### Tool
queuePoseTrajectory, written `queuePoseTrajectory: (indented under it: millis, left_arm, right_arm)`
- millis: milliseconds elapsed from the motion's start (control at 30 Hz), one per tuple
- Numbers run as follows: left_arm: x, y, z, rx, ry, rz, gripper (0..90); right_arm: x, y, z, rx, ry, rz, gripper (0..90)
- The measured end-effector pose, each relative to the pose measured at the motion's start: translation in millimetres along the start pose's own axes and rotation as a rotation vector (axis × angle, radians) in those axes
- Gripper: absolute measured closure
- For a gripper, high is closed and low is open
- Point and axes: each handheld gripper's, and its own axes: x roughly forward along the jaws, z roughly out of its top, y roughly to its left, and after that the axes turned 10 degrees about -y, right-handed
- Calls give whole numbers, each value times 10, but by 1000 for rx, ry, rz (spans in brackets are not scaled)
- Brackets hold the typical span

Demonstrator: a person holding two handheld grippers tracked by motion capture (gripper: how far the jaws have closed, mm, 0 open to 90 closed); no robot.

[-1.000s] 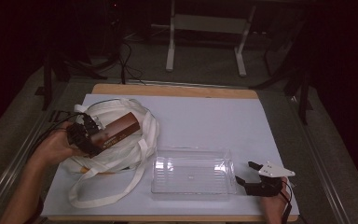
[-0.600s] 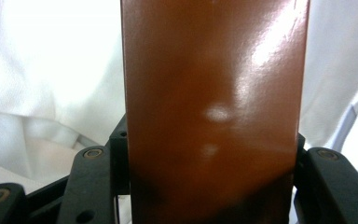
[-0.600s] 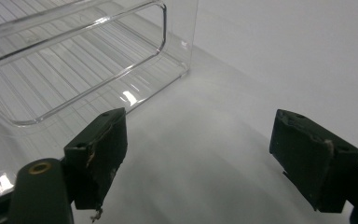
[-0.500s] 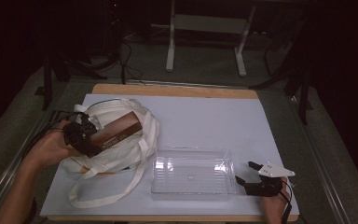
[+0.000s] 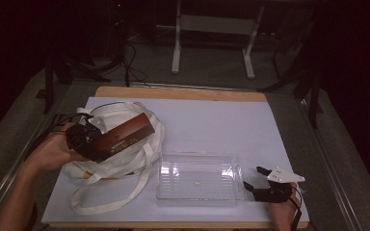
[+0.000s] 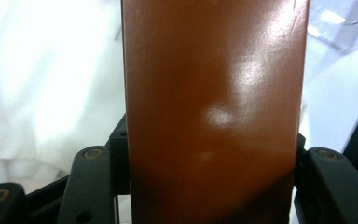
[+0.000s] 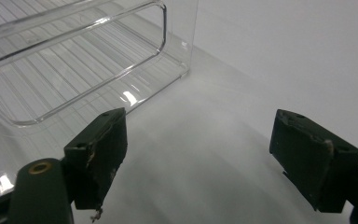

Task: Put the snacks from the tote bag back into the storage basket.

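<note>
The left gripper (image 5: 92, 144) is gripping a brown box (image 5: 125, 136) over the white bag (image 5: 120, 159). The right gripper (image 5: 255, 180) is resting with jaws apart at the clear tray's (image 5: 198, 195) three o'clock.

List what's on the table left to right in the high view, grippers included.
Left gripper → brown box held in it, over the white tote bag → clear plastic tray → right gripper, open.

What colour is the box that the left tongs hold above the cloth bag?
The box is glossy reddish brown, best seen in the left gripper view.
</note>
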Motion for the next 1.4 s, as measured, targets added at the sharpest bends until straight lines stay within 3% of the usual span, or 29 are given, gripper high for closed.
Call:
queuePoseTrajectory:
  millis: [500,767,933,1067,1200,1400]
  left_arm:
    - [-69,-197,186,81,-34,-74,444]
    - [-82,-298,305,119,-65,-77,445]
    - [-47,-377,370,147,-51,-78,445]
    - [-29,-441,418,163,-79,-77,445]
    - [5,-521,474,189,-60,-66,445]
    - [64,-663,539,238,-50,-81,445]
  right_arm:
    - [2,0,0,-1,1,0,189]
    - [1,0,0,0,1,0,189]
    - [0,1,1,0,1,0,189]
    - [-1,0,1,0,1,0,189]
    - [0,0,1,1,1,0,189]
    - [1,0,1,1,2,0,189]
